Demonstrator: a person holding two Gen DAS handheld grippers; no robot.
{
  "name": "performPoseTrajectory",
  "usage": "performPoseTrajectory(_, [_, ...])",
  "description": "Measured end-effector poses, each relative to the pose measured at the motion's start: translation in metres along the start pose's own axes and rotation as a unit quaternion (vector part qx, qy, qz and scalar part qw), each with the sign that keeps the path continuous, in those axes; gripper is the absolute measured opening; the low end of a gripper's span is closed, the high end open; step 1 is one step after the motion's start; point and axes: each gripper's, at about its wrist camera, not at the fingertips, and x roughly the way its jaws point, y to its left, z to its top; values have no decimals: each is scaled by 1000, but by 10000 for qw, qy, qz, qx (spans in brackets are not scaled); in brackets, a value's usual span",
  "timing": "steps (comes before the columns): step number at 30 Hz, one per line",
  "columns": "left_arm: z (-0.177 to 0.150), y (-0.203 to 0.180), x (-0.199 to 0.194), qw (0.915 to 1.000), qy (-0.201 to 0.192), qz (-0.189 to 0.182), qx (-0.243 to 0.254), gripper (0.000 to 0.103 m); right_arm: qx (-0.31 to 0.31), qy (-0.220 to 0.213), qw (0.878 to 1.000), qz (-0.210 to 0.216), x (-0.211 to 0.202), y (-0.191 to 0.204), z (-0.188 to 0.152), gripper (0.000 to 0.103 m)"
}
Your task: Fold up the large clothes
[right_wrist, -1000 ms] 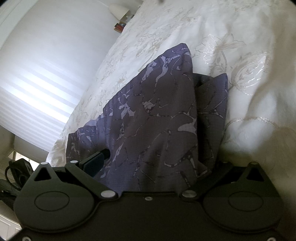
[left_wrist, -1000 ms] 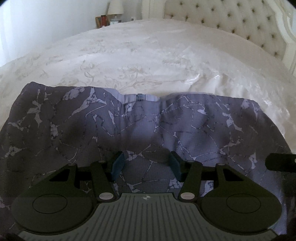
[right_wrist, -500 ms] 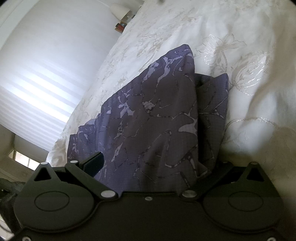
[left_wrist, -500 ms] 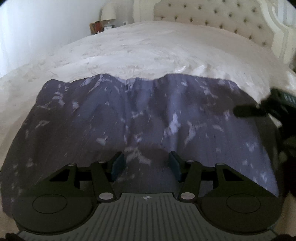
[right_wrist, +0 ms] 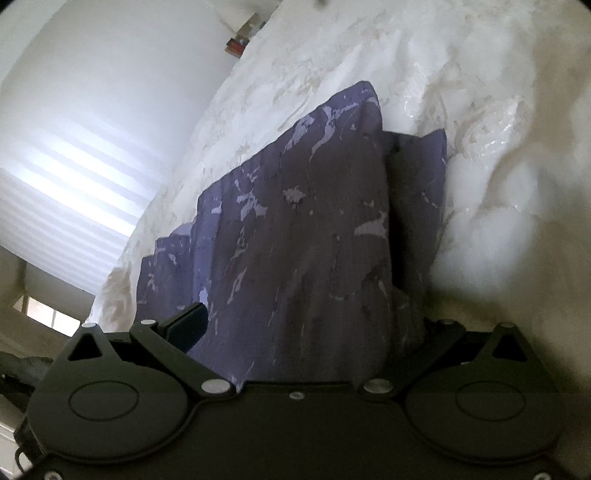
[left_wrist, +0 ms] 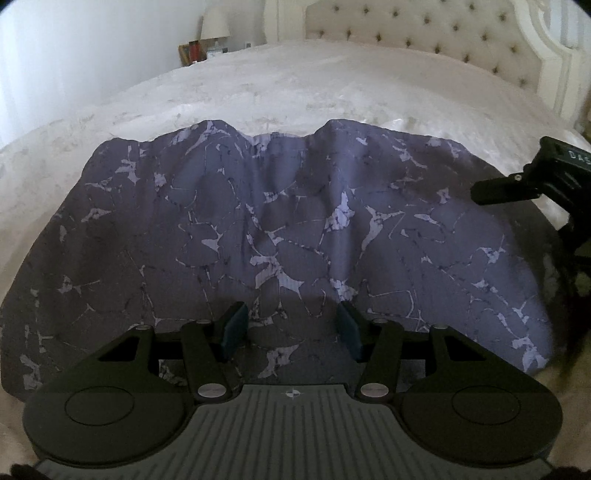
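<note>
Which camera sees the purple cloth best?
The left wrist view: the purple patterned cloth lies spread on the white bed, with nearly its whole outline visible. The right wrist view shows it only edge-on and close, a bunched fold rising past the right gripper.

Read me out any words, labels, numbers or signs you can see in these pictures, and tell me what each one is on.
"DAS": white letters on the black device at the right edge of the left wrist view, cut off by the frame, so the rest cannot be read.
Books by the lamp: any print is too small and blurred to read.
Purple garment, bedspread and headboard: patterns only, no text.
</note>
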Motion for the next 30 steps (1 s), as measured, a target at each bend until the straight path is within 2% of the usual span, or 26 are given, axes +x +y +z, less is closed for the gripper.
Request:
performPoseTrajectory(2, [-2,1,0,10000,-29,-26,-36,52,-84,52,9999,-116,-2,3,0,93])
performPoseTrajectory(4, [-2,3,0,9999,-50,-78,-97,52,-198,95,9992,-347,-3,7,-1,72])
performPoseTrajectory(5, [-3,5,0,9999,-57,-103,-125,52,-225,91,9990,-367,-4,8,-1,69])
performPoseTrajectory(6, [-3,6,0,9998,-69,-125,-145,52,-217,77,9992,-323,-5,9,-3,60])
performPoseTrajectory(10, [-2,10,-3,9995,-62,-257,-175,52,-214,10,9993,-290,-16,21,-2,49])
performPoseTrajectory(16, [-9,21,-18,9975,61,-673,-185,51,-166,16,9998,65,-36,61,8,40])
performPoseTrajectory(20, [-18,27,-25,9962,110,-843,-161,52,-161,174,9986,483,-37,101,15,38])
performPoseTrajectory(26, [-20,49,-25,9905,295,-1162,-669,52,-530,694,9935,735,3,168,16,39])
performPoseTrajectory(30, [-24,64,-25,9845,410,-1330,-1067,52,-957,1052,9879,614,46,209,9,40])
